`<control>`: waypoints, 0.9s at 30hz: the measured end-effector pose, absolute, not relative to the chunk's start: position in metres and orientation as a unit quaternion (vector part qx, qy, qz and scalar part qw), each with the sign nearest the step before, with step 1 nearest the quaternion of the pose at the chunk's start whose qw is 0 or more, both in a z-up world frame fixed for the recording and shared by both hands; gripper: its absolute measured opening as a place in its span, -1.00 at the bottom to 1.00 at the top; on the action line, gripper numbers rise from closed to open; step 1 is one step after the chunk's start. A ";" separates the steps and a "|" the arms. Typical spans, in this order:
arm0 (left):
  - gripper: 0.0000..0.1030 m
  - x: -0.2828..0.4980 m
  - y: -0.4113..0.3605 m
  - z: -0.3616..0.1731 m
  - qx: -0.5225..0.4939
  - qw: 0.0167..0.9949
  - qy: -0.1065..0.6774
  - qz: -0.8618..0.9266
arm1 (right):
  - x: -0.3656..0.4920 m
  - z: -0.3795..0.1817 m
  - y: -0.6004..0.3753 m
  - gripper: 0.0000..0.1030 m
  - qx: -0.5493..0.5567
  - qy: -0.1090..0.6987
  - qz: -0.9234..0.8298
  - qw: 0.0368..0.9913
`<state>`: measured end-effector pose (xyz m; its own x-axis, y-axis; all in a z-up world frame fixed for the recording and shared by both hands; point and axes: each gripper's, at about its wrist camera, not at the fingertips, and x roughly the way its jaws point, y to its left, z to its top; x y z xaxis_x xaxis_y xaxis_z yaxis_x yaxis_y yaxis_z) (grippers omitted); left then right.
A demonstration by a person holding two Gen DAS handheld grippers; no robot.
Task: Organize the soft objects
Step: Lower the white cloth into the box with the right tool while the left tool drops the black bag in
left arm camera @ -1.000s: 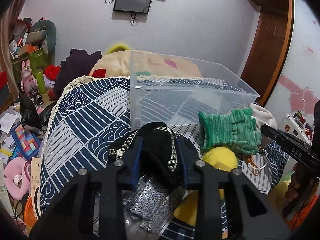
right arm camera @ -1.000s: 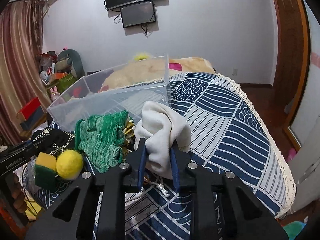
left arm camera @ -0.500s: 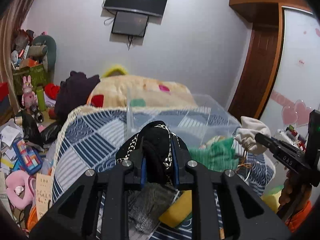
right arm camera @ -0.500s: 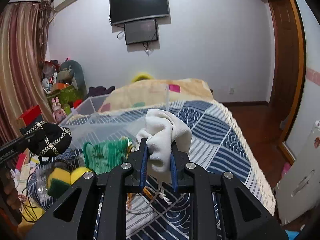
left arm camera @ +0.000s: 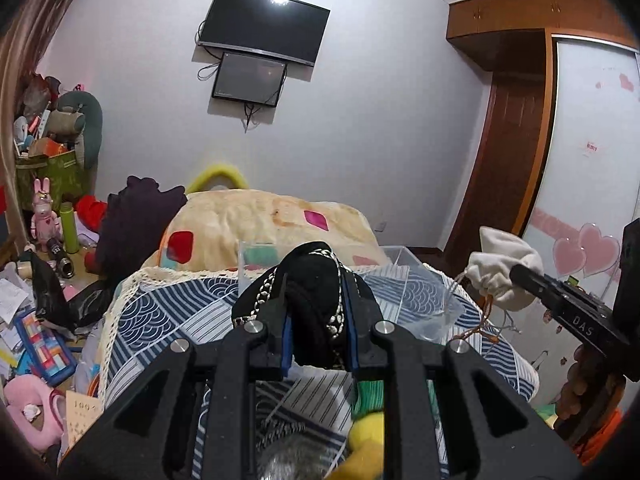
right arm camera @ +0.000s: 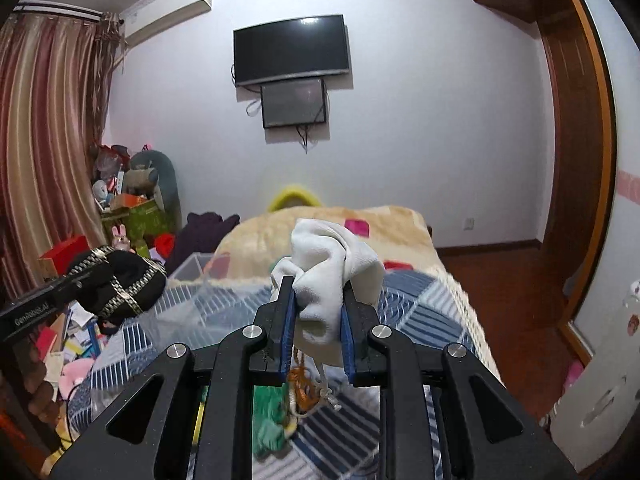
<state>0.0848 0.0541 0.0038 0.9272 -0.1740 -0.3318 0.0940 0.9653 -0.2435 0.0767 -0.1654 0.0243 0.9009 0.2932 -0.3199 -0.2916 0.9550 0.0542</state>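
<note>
My left gripper point(left arm camera: 316, 280) is shut on a black soft pouch with a metal chain point(left arm camera: 314, 300) and holds it in the air above the bed; the pouch also shows in the right wrist view point(right arm camera: 120, 284). My right gripper point(right arm camera: 318, 284) is shut on a cream drawstring pouch point(right arm camera: 332, 268), also lifted; it shows at the right of the left wrist view point(left arm camera: 502, 272). A clear plastic bin point(left arm camera: 400, 280) stands on the blue patterned bedspread point(left arm camera: 168, 312) beyond both grippers. A green knitted item point(right arm camera: 272, 412) and a yellow sponge point(left arm camera: 368, 428) lie below the grippers.
A beige blanket heap point(left arm camera: 264, 224) lies behind the bin. Toys, boxes and papers point(left arm camera: 36, 320) crowd the floor at the left. A wooden door point(right arm camera: 576, 184) and bare floor are at the right. Two screens point(right arm camera: 292, 52) hang on the far wall.
Both grippers have risen from the bedspread with their pouches, so the bin and the green knit now sit lower in view. Both stay shut.
</note>
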 end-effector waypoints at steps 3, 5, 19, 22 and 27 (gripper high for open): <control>-0.61 0.099 0.057 0.004 -0.117 0.974 0.181 -0.071 | 0.082 0.031 -0.159 -0.66 0.001 0.153 0.156 0.976; -0.61 0.109 0.060 0.004 -0.127 0.972 0.184 -0.074 | 0.087 0.035 -0.155 -0.66 0.002 0.144 0.157 0.977; -0.61 0.190 0.057 -0.030 -0.145 0.948 0.271 -0.089 | 0.152 0.004 -0.122 -0.66 -0.018 0.216 0.173 0.961; -0.61 0.199 0.050 -0.038 -0.130 0.944 0.290 -0.087 | 0.162 -0.010 -0.115 -0.66 -0.032 0.246 0.175 0.953; -0.60 0.210 0.038 -0.051 -0.107 0.936 0.325 -0.088 | 0.171 -0.029 -0.105 -0.66 -0.056 0.286 0.176 0.940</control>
<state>0.2101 0.0378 -0.0510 0.7736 -0.2346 -0.5887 0.0959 0.9616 -0.2572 0.1706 -0.1052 -0.0285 0.7746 0.2994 -0.5571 -0.3637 0.9315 -0.0050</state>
